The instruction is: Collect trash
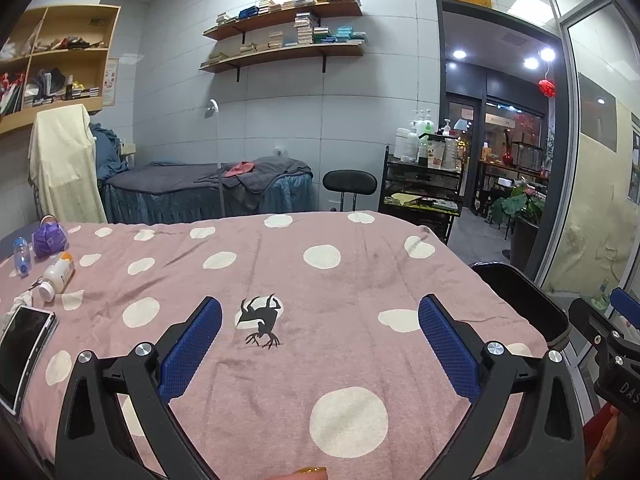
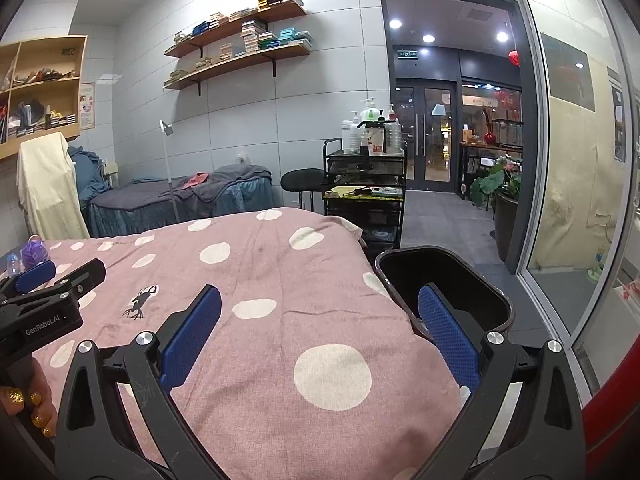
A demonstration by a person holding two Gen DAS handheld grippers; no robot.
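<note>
On the pink polka-dot bed (image 1: 320, 360), at the left, lie a white pill bottle (image 1: 58, 276), a small clear bottle (image 1: 21, 256), a purple crumpled wrapper (image 1: 49, 237), a crumpled tissue (image 1: 20, 300) and a phone (image 1: 24, 350). My left gripper (image 1: 320, 344) hovers open over the middle of the sheet, holding nothing. A black trash bin (image 2: 444, 280) stands against the bed's right side. My right gripper (image 2: 320, 336) is open and empty above the bed's right edge, and its right finger overlaps the bin's near rim. The purple wrapper (image 2: 34, 252) shows far left.
Behind the bed stand a black trolley (image 2: 364, 176) loaded with bottles, a black stool (image 2: 300, 180) and a second bed (image 1: 208, 188) with a grey blanket. A glass partition (image 2: 568, 160) runs along the right. A potted plant (image 2: 500, 192) stands by the doorway.
</note>
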